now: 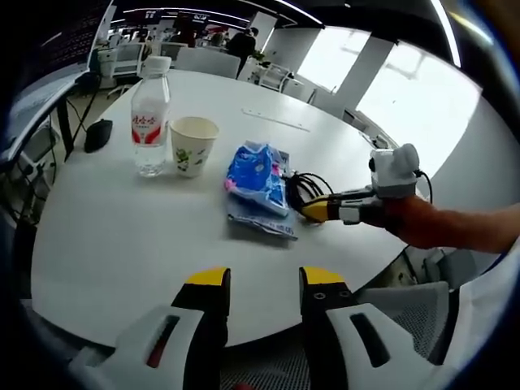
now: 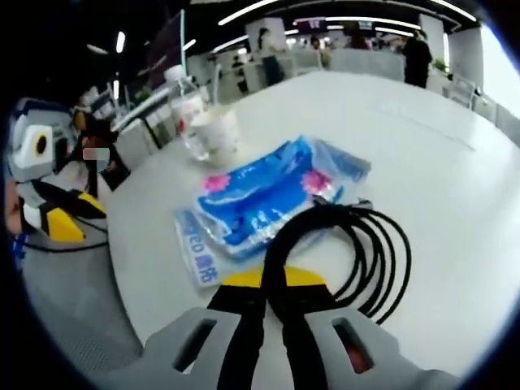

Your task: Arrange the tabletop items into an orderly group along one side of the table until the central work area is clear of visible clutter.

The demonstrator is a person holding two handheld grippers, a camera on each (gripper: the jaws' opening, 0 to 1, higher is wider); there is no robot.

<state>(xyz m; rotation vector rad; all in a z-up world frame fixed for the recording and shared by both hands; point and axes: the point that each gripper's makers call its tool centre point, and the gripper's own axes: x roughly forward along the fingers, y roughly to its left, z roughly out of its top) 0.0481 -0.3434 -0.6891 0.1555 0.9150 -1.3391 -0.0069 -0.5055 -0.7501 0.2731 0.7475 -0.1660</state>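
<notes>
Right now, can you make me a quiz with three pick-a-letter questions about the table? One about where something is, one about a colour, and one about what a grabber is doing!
1. Where does the paper cup stand?
A. right beside the water bottle
B. on top of the blue packet
C. on the floor

2. What colour is the coiled cable?
A. red
B. black
C. white

3. What is the right gripper doing?
A. hanging open over the cup
B. shut on the bottle
C. shut on the cable

Answers:
1. A, the cup and bottle stand side by side on the white table, away from the blue packet.
2. B, its loops look black against the white tabletop in the right gripper view.
3. C, its yellow-tipped jaws are closed together with the cable pinched between them, beside the packet.
</notes>
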